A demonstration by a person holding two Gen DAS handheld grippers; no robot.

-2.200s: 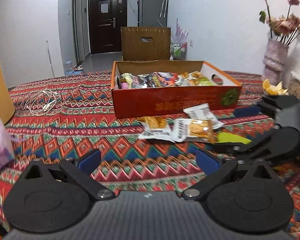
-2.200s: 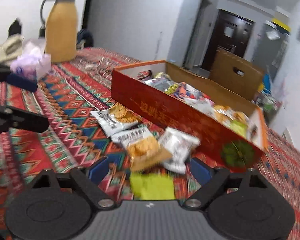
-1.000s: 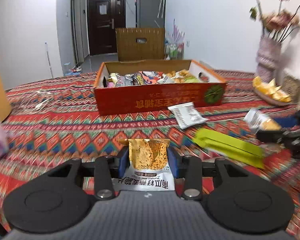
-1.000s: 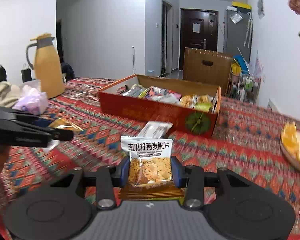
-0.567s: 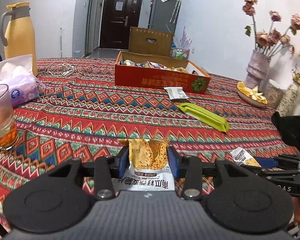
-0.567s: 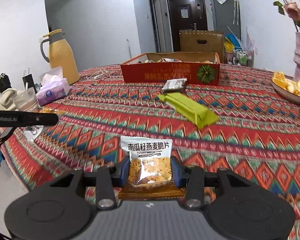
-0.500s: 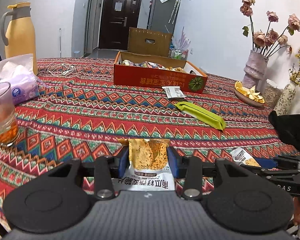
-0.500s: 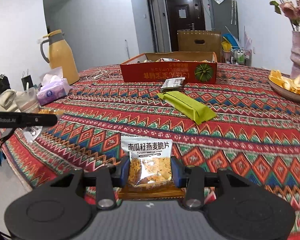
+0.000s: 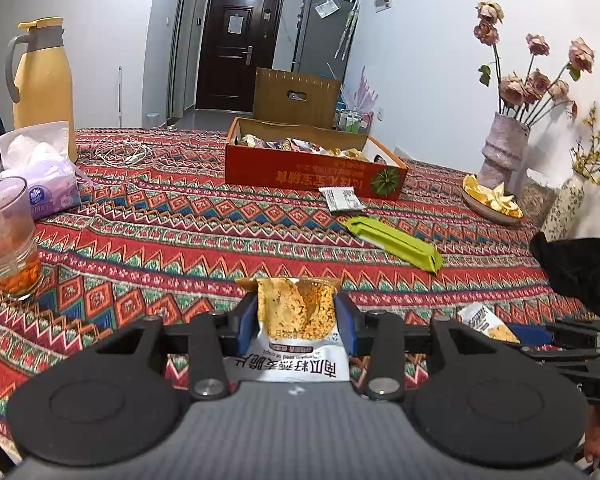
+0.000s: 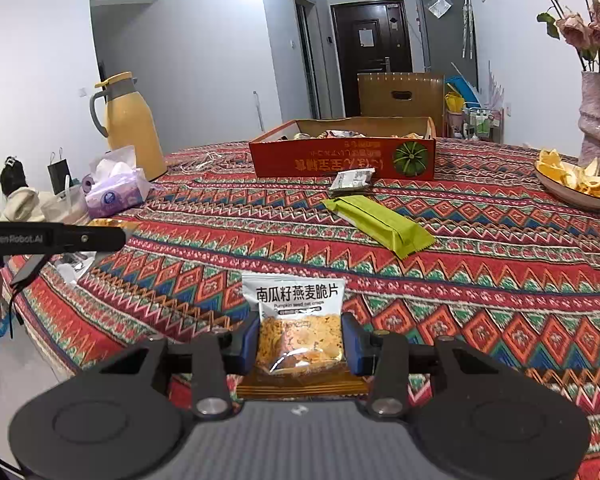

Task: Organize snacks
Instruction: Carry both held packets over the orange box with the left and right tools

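**Two packets held far from the box**

Our left gripper [image 9: 296, 322] clamps one oat crisp packet [image 9: 296, 308] upside down by its sides; our right gripper [image 10: 299, 342] pinches a second packet [image 10: 299, 320] the same way. Both hang near the table edge, well apart from the red snack box [image 9: 312, 170]. The slick film could slide out on the carry back, we judge. On the cloth we count one small white packet [image 9: 342, 199] and one green bar [image 9: 394, 237] left.
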